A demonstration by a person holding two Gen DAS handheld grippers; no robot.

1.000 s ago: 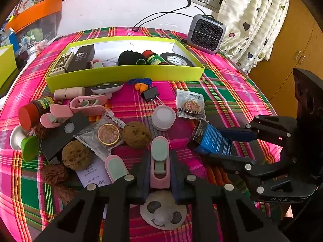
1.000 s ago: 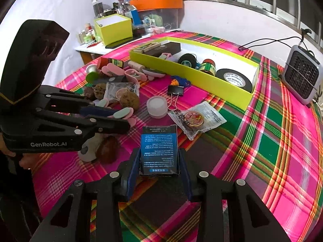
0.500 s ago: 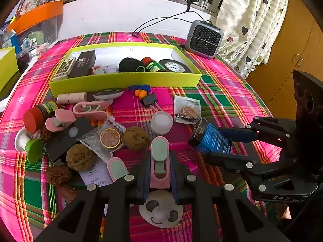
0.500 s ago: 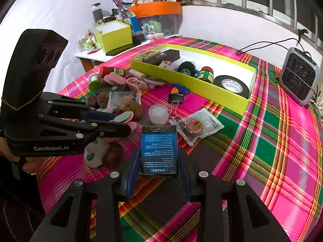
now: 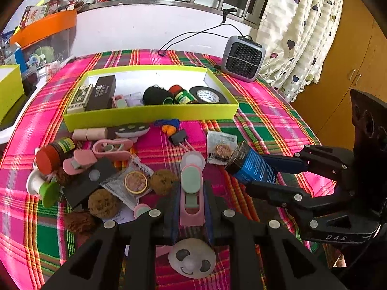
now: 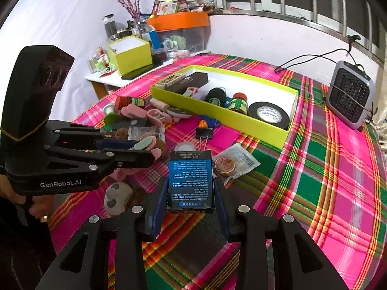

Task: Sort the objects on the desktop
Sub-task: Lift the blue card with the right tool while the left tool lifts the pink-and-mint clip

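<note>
Both hand-held grippers rose: one clip point(image 5: 191, 193), one box point(image 6: 191, 181).

— how many trays point(image 5: 150, 114) on the cloth?
— one, yellow-green. inside it: two dark boxes point(image 5: 101, 93), one tape roll point(image 5: 208, 95), one small jar point(image 5: 181, 94).
— and outside it?
— two coin packets point(image 5: 135, 181), two brown sponges point(image 5: 102, 203), one binder clip point(image 5: 178, 137), one red-lidded jar point(image 5: 52, 155).
— the grippers?
— two, each holding one thing: a pink clip point(image 5: 191, 193), a blue box point(image 6: 191, 180).
</note>
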